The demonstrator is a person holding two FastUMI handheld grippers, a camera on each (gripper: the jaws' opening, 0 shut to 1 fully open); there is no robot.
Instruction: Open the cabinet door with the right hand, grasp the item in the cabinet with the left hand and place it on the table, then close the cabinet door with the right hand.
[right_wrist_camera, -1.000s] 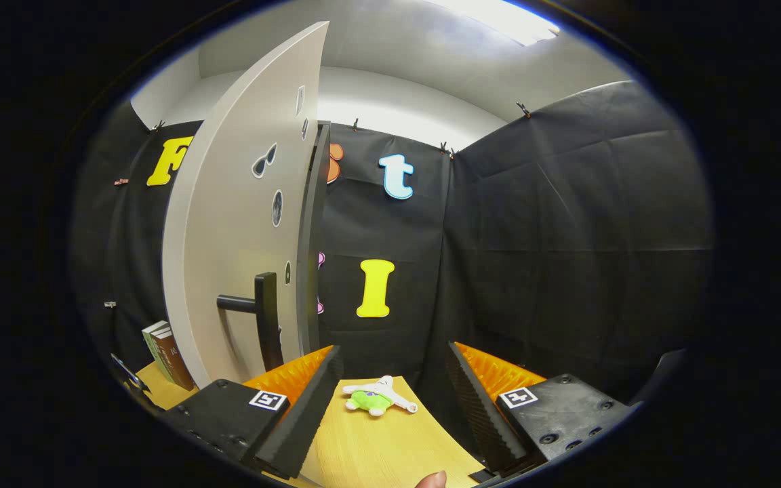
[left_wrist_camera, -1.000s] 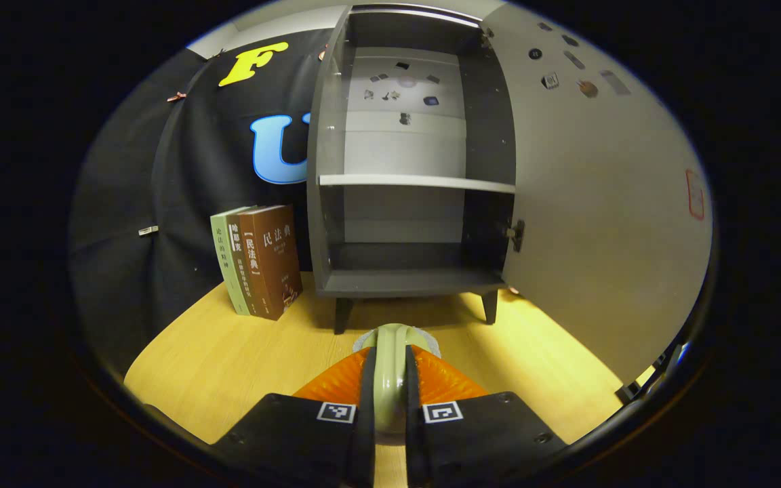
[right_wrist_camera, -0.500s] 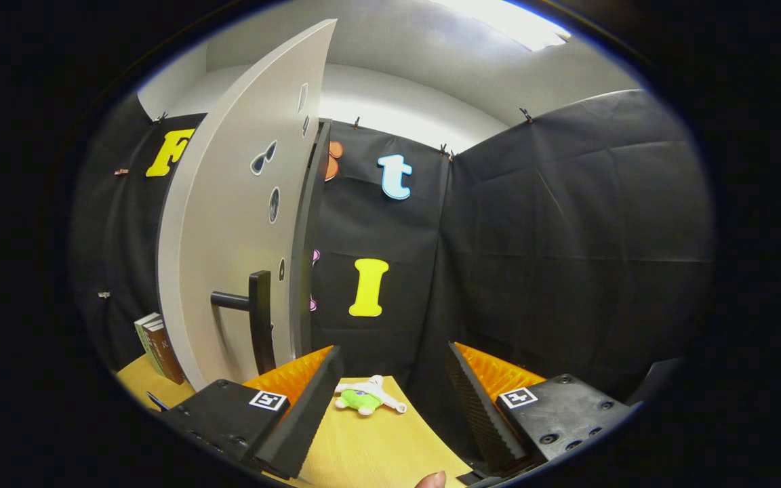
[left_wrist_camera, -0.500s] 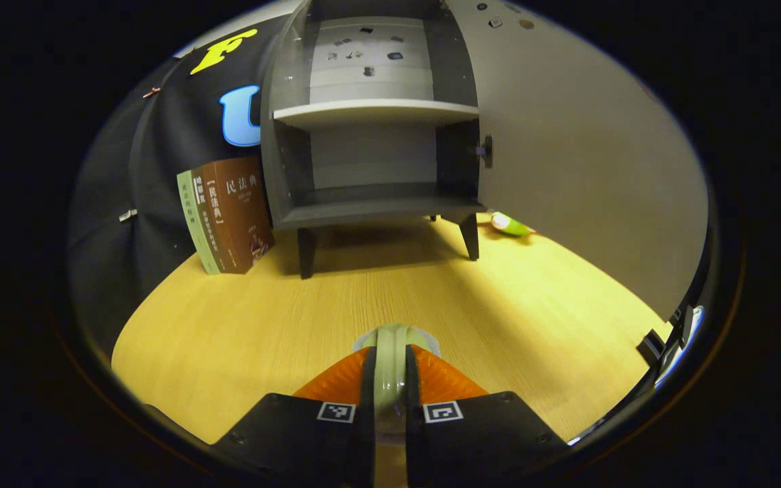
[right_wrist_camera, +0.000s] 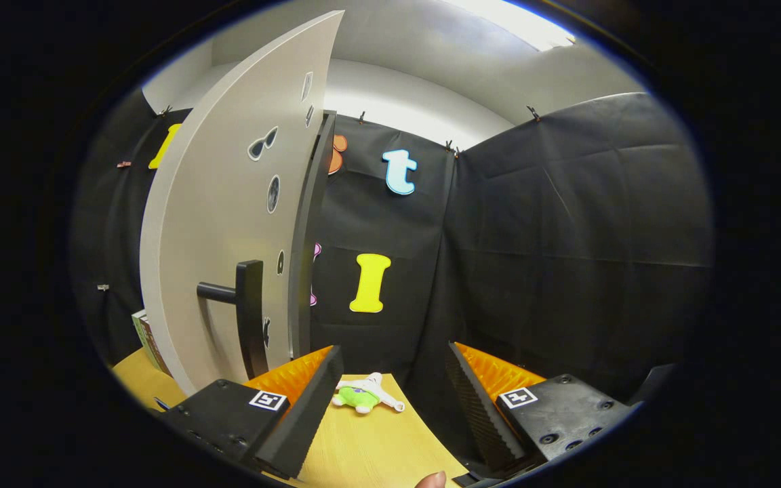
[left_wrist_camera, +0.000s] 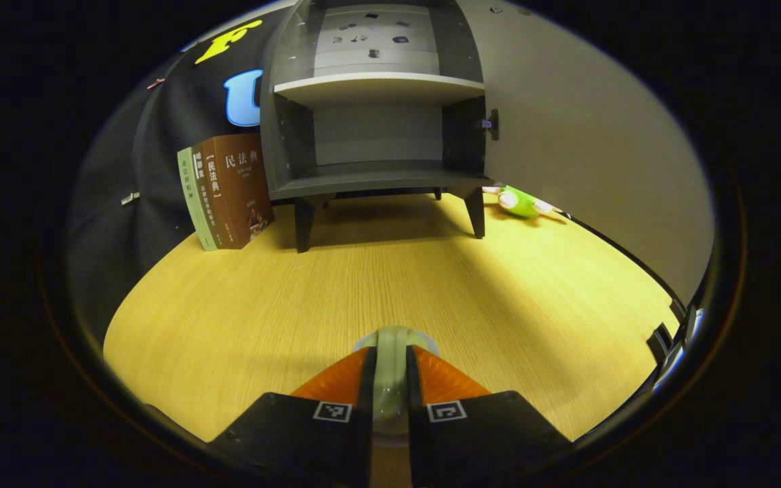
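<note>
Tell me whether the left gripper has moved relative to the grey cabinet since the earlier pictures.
Yes. The left gripper, shut on a pale green ring-shaped item, has backed away from the grey cabinet and tilted down; more yellow wooden table shows between them.

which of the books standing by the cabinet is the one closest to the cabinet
The brown book, the outermost of the books leaning against the wall, stands nearest the cabinet; the green book is farthest.

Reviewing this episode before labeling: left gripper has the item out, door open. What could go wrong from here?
1. The left gripper holds the pale green item edge-on above the table; released like that, it may tip or roll.
2. The right gripper is open beside the door handle; it could knock the cabinet door.
3. The plush toy lies near the hinge side and might snag.
</note>
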